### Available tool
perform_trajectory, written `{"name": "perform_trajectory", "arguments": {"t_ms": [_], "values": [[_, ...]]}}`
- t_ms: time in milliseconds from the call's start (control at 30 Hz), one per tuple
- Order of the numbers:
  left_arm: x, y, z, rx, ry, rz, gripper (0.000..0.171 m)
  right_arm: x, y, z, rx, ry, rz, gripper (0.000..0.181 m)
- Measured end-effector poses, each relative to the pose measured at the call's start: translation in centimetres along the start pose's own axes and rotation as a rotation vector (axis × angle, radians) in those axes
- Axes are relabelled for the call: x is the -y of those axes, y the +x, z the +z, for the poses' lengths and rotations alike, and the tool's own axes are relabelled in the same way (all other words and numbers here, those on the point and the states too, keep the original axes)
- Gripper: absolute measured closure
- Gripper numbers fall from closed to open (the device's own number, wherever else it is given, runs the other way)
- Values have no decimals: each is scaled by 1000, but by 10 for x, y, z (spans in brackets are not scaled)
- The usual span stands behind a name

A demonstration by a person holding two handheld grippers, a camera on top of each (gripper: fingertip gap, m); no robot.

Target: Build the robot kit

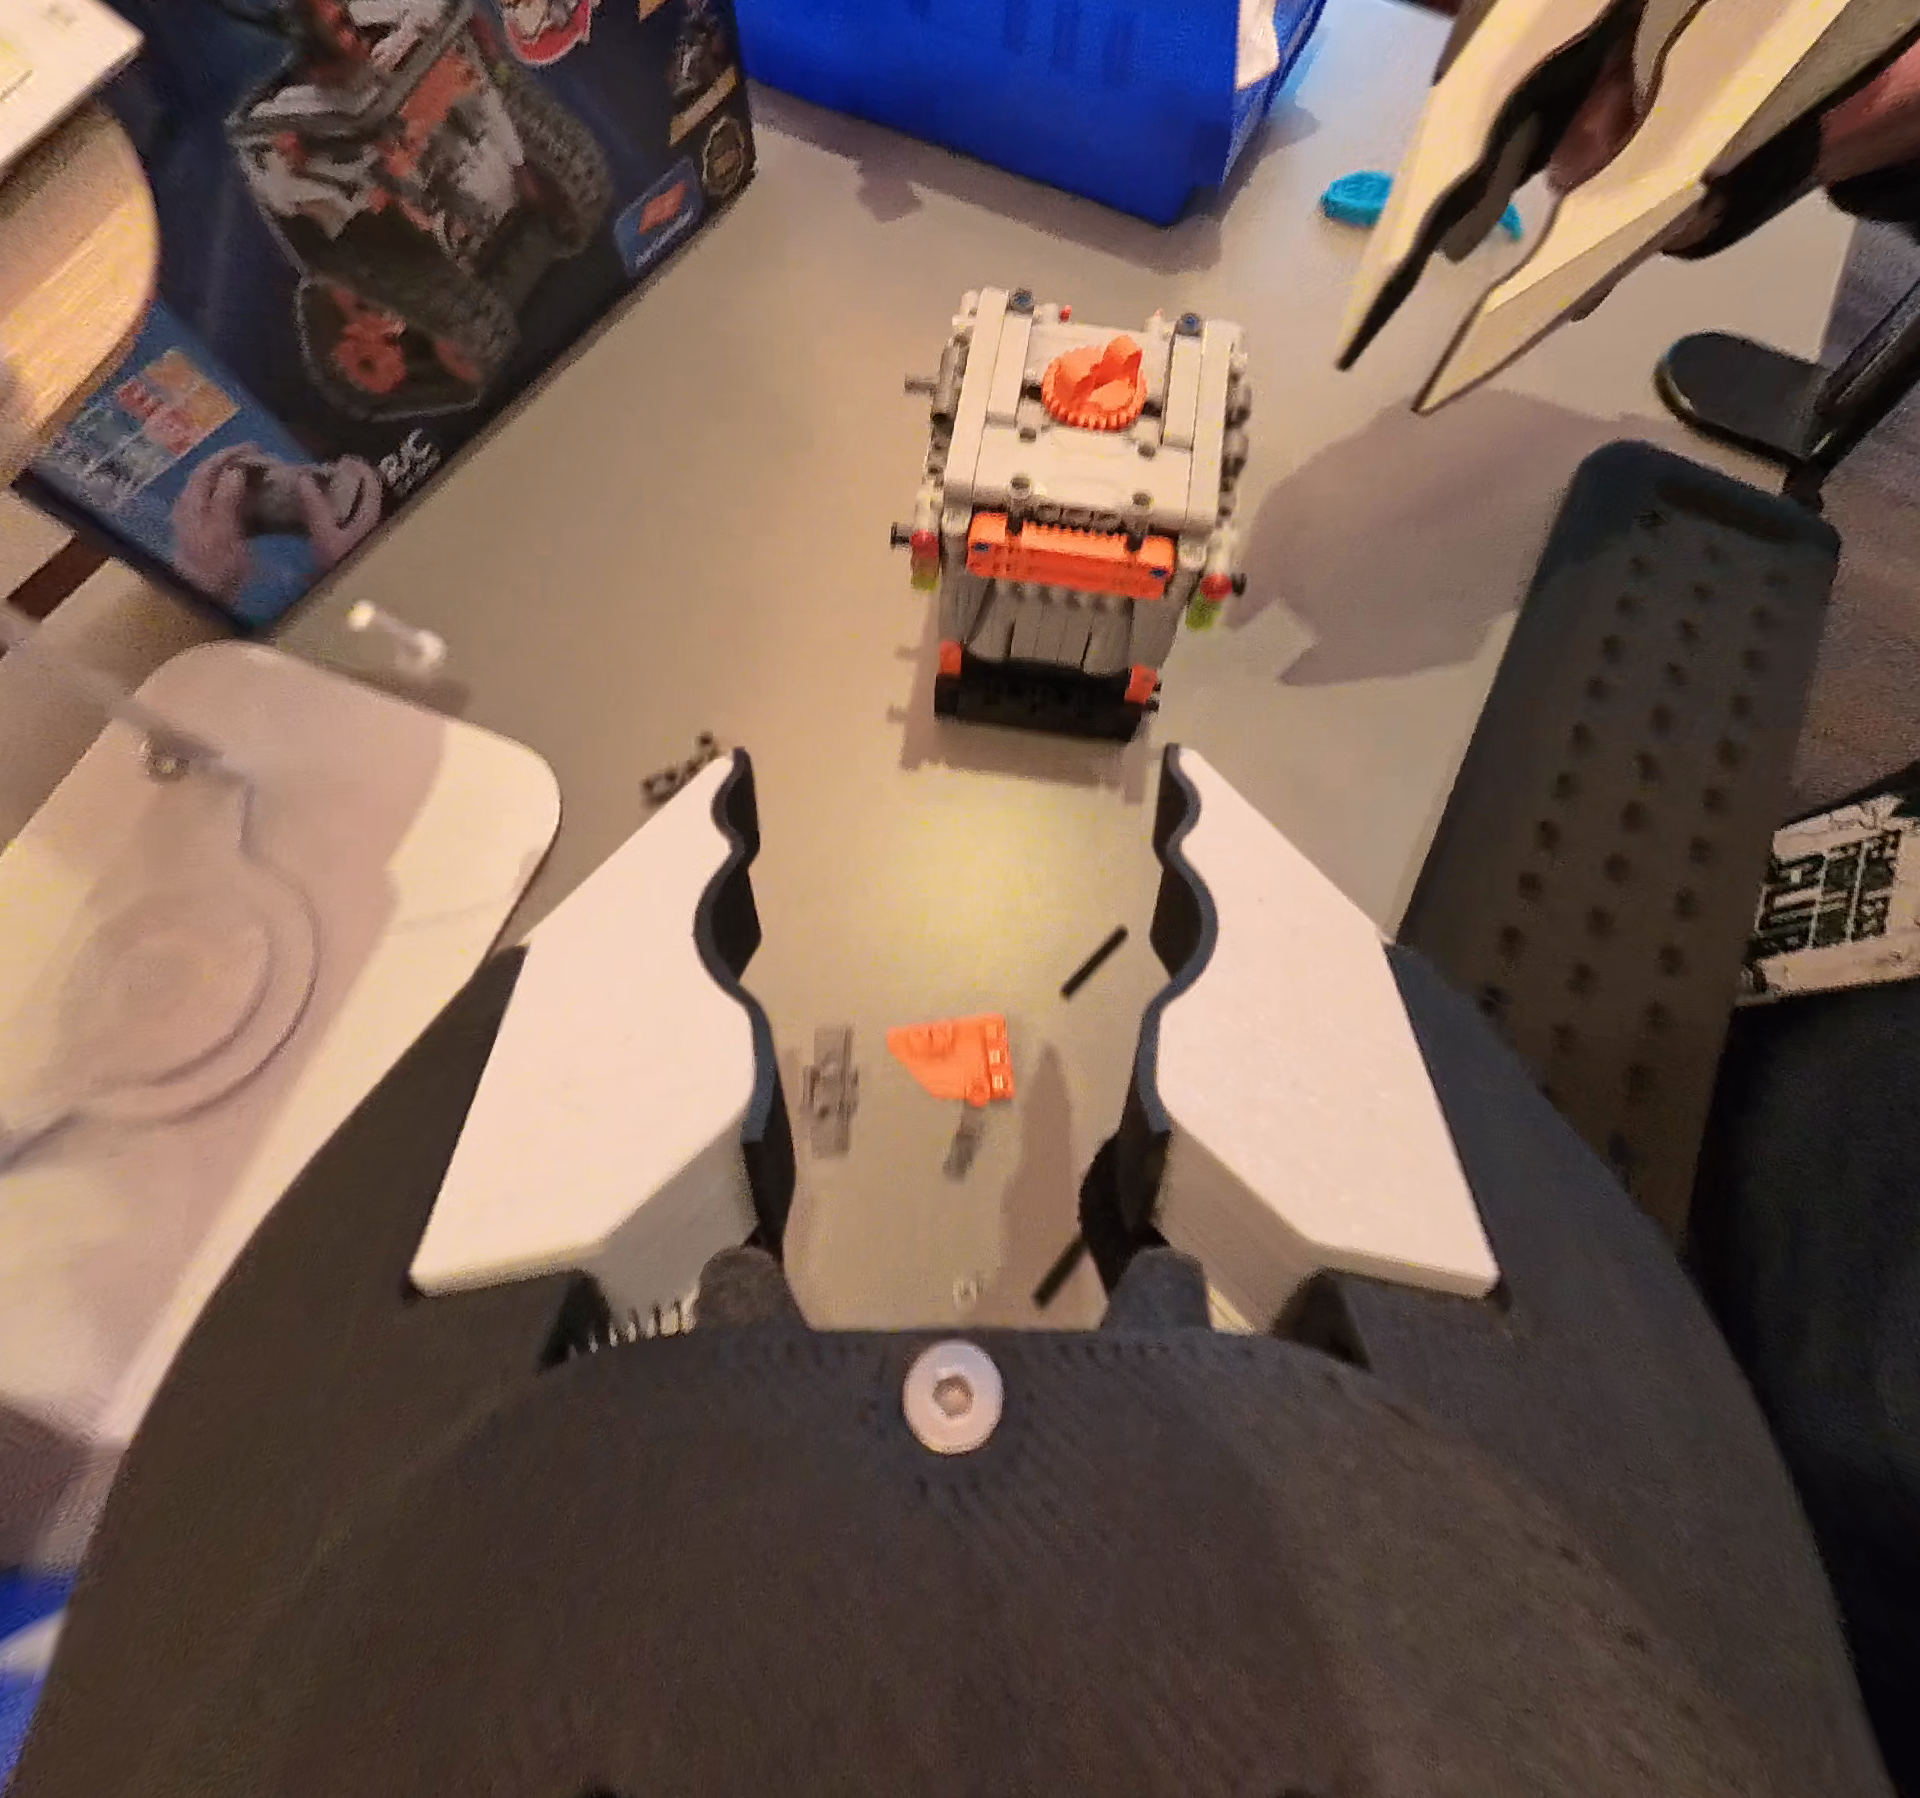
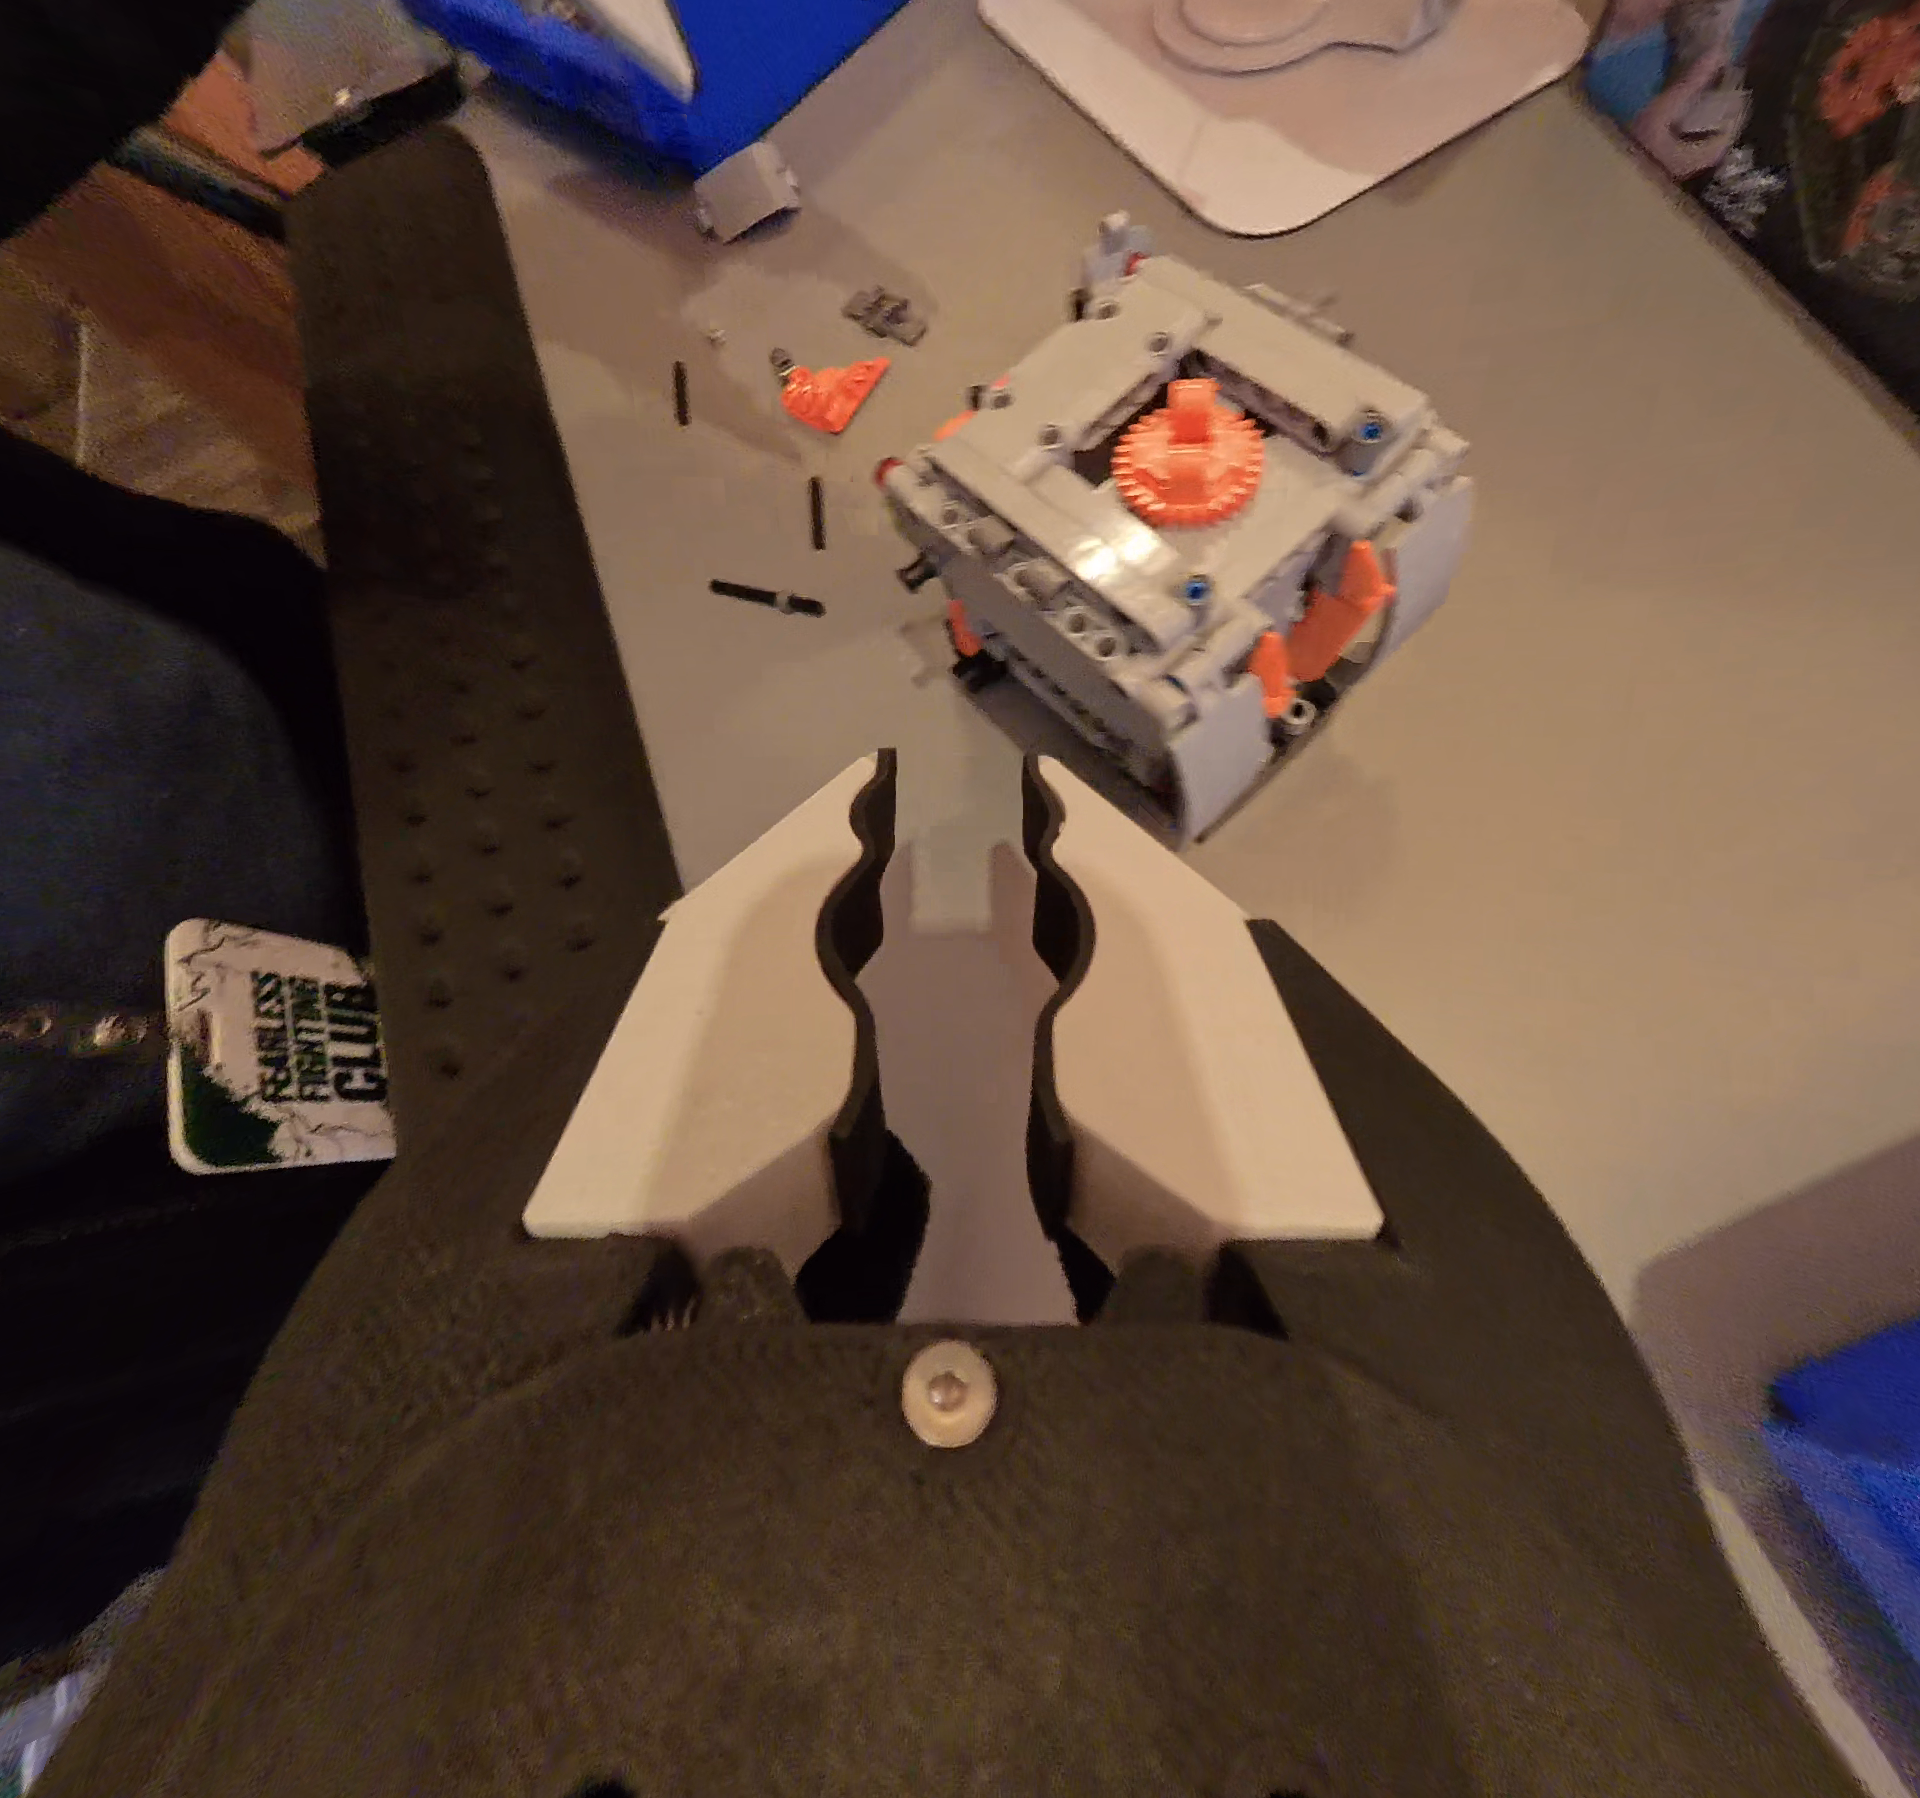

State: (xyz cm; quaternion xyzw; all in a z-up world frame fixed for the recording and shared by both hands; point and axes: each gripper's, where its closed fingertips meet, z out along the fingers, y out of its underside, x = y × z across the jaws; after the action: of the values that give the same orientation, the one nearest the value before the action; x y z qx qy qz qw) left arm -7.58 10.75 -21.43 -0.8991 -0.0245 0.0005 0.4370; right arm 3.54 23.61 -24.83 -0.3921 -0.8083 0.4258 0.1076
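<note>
A grey brick-built cube model (image 1: 1081, 501) with an orange gear on top stands on the grey table (image 1: 727, 501). My left gripper (image 1: 956, 761) is open and empty, just short of the model. Between its fingers on the table lie a flat orange piece (image 1: 956, 1057), a small grey piece (image 1: 831, 1088) and a black axle (image 1: 1094, 962). My right gripper (image 2: 958, 759) is open with a narrow gap and holds nothing; the model (image 2: 1174, 543) is just ahead and to its right. The right gripper also shows in the left wrist view (image 1: 1392, 385), raised above the table to the model's right.
A blue bin (image 1: 987, 34) and a printed toy box (image 1: 395, 242) stand behind the model. A white stand base (image 1: 260, 917) is at the left. A black perforated armrest (image 1: 1621, 813) runs along the table edge. Black axles (image 2: 767, 597) and an orange piece (image 2: 831, 392) lie left of the model. The black perforated armrest (image 1: 1621, 813) lies around 15 cm away from my right fingertips.
</note>
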Motion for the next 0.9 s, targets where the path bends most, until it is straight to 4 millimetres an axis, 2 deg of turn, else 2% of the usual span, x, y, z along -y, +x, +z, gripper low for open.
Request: {"name": "perform_trajectory", "arguments": {"t_ms": [133, 233, 333, 467, 567, 667, 800, 867, 900], "values": [[-35, 7, -25, 58, -105, 9, 113, -6, -40, 25, 82, -53, -64, 169], [-64, 8, -48, 123, -178, 2, 125, -4, -68, 48, 122, -50, -106, 174], [-78, -1, -83, 208, -175, -32, 140, 3, -88, 69, 127, -22, -137, 171], [-92, -19, -130, 306, -178, -82, 149, 20, -106, 95, 142, 42, -109, 159], [-109, -38, -157, 378, -225, -90, 152, 29, -105, 115, 100, 42, -132, 157], [-121, -59, -176, 409, -232, -114, 152, 42, -102, 135, 67, 37, -133, 156], [-148, -95, -194, 391, -293, -156, 153, 52, -94, 160, 22, 24, -99, 154], [-156, -110, -199, 326, -273, -234, 148, 60, -93, 169, 9, 46, -87, 153], [-161, -118, -201, 317, -289, -221, 147, 63, -93, 174, 2, 56, -79, 153]]}}
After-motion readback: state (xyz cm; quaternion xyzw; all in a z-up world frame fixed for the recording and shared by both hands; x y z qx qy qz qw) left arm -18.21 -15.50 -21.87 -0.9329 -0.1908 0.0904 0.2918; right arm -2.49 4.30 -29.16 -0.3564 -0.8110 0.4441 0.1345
